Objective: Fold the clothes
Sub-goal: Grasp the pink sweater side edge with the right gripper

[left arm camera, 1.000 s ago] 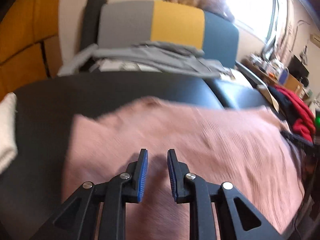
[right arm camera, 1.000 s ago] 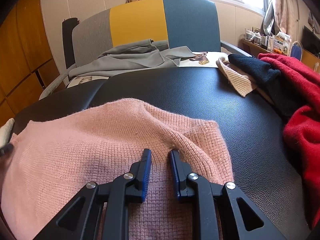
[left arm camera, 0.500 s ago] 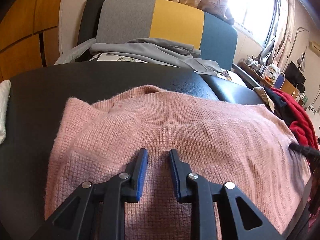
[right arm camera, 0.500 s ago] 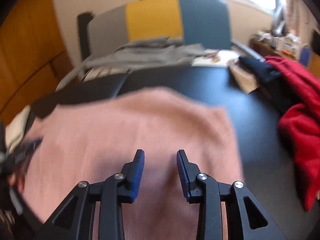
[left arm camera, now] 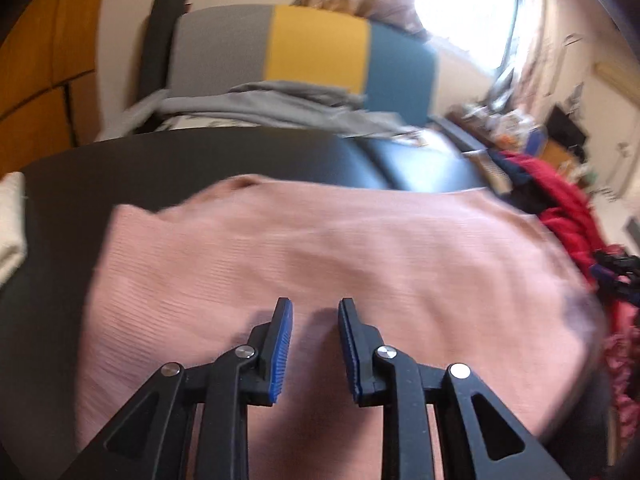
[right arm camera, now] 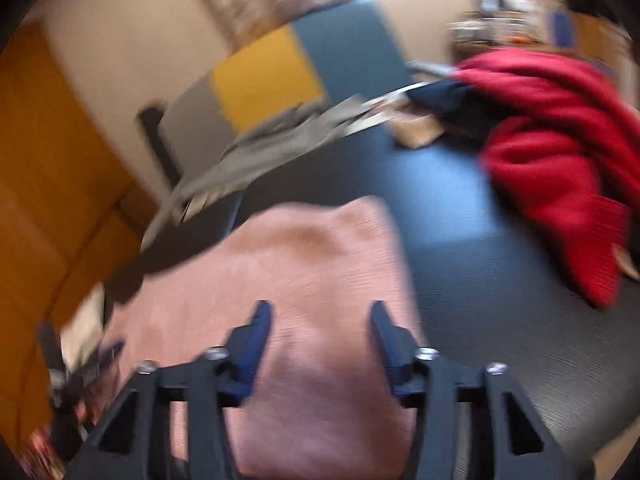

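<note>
A pink knit sweater (left arm camera: 340, 256) lies spread on the black table (left arm camera: 200, 160); it also shows in the right wrist view (right arm camera: 304, 272), blurred by motion. My left gripper (left arm camera: 315, 308) hovers over the sweater's near part, its jaws a small gap apart and nothing between them. My right gripper (right arm camera: 320, 312) is wide open and empty over the sweater's right edge. The left gripper's tip (right arm camera: 96, 364) shows at the far left of the right wrist view.
A red garment (right arm camera: 560, 160) and a dark one (right arm camera: 444, 96) are piled on the table's right side. A grey garment (left arm camera: 280, 108) lies on a grey, yellow and blue chair (left arm camera: 316, 48) behind the table. A white cloth (left arm camera: 10, 216) lies at the left edge.
My right gripper has opened from a narrow gap to wide and swung to the right, off the sweater's fold. My left gripper has lifted slightly; both views are now blurred by motion.
</note>
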### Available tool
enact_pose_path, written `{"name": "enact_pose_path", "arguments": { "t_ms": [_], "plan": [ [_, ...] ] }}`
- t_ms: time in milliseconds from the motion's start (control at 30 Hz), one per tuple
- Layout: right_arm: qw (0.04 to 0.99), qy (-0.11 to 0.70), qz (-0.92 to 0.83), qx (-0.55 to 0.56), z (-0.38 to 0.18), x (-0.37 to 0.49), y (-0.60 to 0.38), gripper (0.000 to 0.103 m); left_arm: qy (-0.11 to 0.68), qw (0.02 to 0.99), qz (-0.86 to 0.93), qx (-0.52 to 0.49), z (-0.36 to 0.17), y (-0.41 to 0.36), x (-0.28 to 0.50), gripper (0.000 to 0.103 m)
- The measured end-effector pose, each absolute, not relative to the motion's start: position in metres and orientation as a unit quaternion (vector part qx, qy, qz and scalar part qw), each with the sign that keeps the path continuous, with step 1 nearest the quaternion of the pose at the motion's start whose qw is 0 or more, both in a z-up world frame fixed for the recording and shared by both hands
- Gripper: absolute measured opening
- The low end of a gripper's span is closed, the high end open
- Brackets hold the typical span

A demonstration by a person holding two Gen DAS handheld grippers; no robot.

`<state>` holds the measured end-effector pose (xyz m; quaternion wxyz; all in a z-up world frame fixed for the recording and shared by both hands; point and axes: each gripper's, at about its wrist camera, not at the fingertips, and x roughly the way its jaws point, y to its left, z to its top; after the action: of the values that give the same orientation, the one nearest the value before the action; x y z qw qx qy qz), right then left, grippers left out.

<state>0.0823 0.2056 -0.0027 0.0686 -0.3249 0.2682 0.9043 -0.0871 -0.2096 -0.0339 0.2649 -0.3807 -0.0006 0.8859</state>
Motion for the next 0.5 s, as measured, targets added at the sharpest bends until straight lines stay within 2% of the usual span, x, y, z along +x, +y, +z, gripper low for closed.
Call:
{"name": "enact_pose_path", "arguments": {
  "t_ms": [33, 233, 367, 500],
  "plan": [
    [0.081, 0.283, 0.899, -0.323, -0.001, 0.095, 0.216, 0.069, -0.004, 0.282, 0.883, -0.375, -0.032, -0.201, -0.078, 0.023],
    [0.073, 0.342, 0.864, -0.363, -0.028, 0.129, 0.245, 0.07, -0.014, 0.391, 0.843, -0.368, -0.038, -0.152, -0.039, 0.023],
    [0.056, 0.355, 0.857, -0.368, -0.046, 0.12, 0.235, 0.07, 0.029, 0.398, 0.834, -0.381, -0.052, -0.133, -0.03, 0.023],
    [0.039, 0.353, 0.86, -0.367, -0.052, 0.102, 0.221, 0.072, 0.006, 0.402, 0.827, -0.392, -0.066, -0.137, -0.029, 0.023]
  ]
}}
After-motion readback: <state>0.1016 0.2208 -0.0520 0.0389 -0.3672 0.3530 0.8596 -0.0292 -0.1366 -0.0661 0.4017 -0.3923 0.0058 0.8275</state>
